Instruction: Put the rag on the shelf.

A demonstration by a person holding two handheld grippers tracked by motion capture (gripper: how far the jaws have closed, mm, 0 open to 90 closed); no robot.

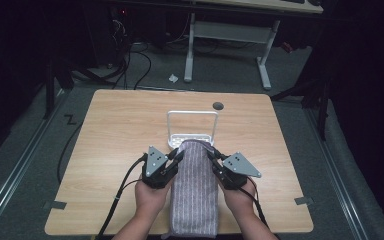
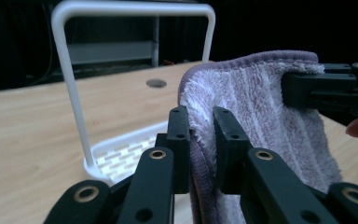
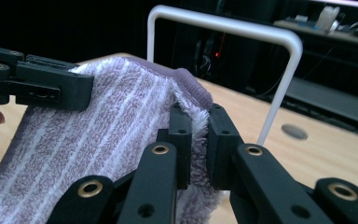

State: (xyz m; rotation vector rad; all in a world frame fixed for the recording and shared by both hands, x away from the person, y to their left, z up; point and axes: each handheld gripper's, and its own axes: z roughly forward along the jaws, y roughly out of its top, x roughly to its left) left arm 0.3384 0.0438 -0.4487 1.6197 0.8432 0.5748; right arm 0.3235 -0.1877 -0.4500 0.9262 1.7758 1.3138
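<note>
1. No printed word, brand, label or number can be read in any of the three views.
2. The only sign-like mark is a black Z-shaped figure (image 1: 70, 120) on the grey floor, at the left of the high view, beside the wooden table's (image 1: 125, 120) far left corner.
</note>
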